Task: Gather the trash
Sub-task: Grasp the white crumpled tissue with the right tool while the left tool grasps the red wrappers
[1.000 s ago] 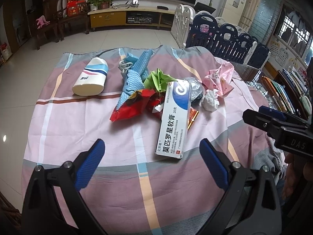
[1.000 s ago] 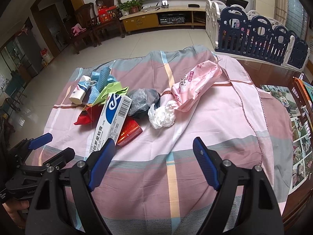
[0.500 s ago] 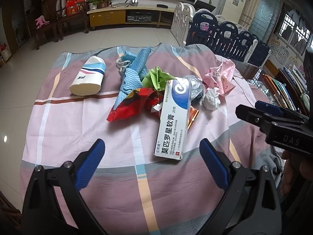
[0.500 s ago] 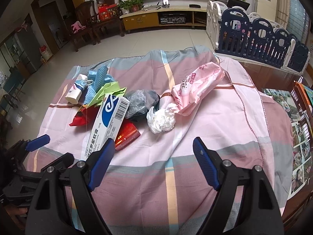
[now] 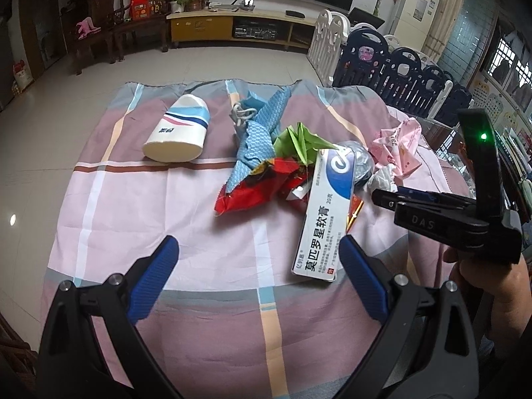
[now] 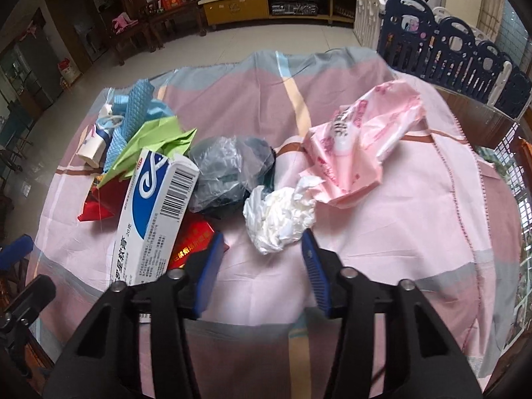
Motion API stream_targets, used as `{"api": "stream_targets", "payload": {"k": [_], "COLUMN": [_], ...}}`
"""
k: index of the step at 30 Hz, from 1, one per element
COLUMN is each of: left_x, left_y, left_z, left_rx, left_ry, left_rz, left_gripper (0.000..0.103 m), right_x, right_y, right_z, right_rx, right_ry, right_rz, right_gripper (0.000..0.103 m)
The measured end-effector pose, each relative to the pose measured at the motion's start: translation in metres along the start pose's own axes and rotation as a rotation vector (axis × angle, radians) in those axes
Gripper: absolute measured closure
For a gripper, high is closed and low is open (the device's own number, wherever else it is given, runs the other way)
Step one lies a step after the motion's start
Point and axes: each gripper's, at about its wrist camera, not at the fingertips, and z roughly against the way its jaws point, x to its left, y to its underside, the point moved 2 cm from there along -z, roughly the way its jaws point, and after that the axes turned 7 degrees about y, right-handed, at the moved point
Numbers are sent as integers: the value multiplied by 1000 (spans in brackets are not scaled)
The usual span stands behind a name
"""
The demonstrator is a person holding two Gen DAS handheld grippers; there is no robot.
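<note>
A heap of trash lies on the pink checked cloth [image 5: 149, 206]: a white-and-blue ointment box [image 5: 324, 212], a red wrapper [image 5: 252, 189], green folded paper [image 5: 299, 139], a blue textured wrapper [image 5: 256, 133], a grey plastic bag [image 6: 229, 169], a pink wrapper [image 6: 359, 146] and a crumpled white tissue [image 6: 279, 219]. My right gripper [image 6: 262, 246] is low over the cloth with its jaws closing. The tissue's near end sits between its tips, and the pads do not press it. My left gripper [image 5: 257, 246] hovers open and empty just short of the ointment box.
A white bottle [image 5: 179, 133] lies apart at the far left of the cloth. A small red packet [image 6: 196, 236] rests against the right gripper's left finger. A blue and white playpen fence [image 5: 399, 66] stands beyond the table's right side. A hand [image 5: 492, 286] holds the right gripper.
The right gripper has moved forward and down to the white tissue, and its jaws have narrowed a good deal. The left gripper has hardly moved.
</note>
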Motion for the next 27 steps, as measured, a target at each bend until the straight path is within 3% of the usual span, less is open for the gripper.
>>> {"api": "stream_targets", "payload": {"k": [1,3,6,17,21,23,27], "left_x": [1,2,2,-5,-6,-3,1], "left_y": [-1,-2,-5,-14,-24,-26,-30], "left_z": [0,0,-3,-27,-39,-49,-67], "left_rx": [-1,-2,-4,23,31,57,84], "left_ry": [2,4,20,30,36,32,1], "left_rz": [2,4,0,-31,-52,-52,-60], "left_gripper": [8,8,11,25,31,40,48], "right_x": [1,1,0,-5,-9,-8,-6], "right_y": [-1,-3,-4,-14,-15,-13,-12], "right_z": [-4,-10,-6,64,66,67,67], "right_rx": [1,10,15,-111,-110,-108,-106], "right_ry": [11,15,0,-148,-162,-169,-177], "right_rz": [8,15,5,-15,-30,-30,-22], "right_gripper": [62,81,93,94,94,94,94]}}
